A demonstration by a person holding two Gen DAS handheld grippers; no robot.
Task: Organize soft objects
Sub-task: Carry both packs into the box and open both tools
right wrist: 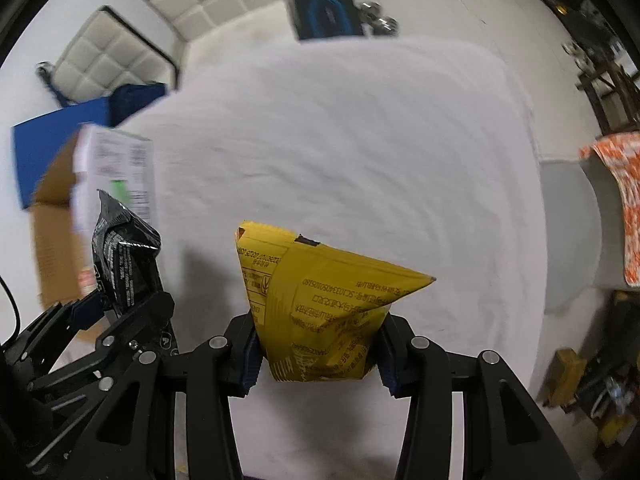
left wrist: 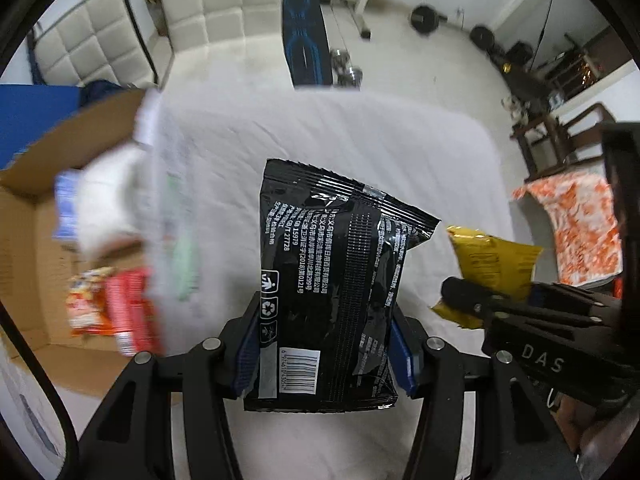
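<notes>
My left gripper (left wrist: 325, 354) is shut on a black snack bag (left wrist: 332, 280), held upright above the white bed sheet (left wrist: 360, 140). My right gripper (right wrist: 318, 356) is shut on a yellow snack bag (right wrist: 320, 308), also held above the sheet. In the left wrist view the yellow bag (left wrist: 492, 268) and the right gripper (left wrist: 468, 300) show at the right. In the right wrist view the black bag (right wrist: 124, 256) and the left gripper (right wrist: 120, 312) show at the left. An open cardboard box (left wrist: 24, 248) at the left holds a white pack (left wrist: 108, 200) and red-orange packets (left wrist: 108, 304).
A white printed sheet (right wrist: 116, 168) hangs at the box's near edge. A blue pad (right wrist: 44, 148) lies behind the box. An orange-and-white patterned cloth (left wrist: 580, 220) lies at the right. White padded chairs (left wrist: 216, 0), a blue mat (left wrist: 306, 40) and dumbbells (left wrist: 348, 68) are beyond the bed.
</notes>
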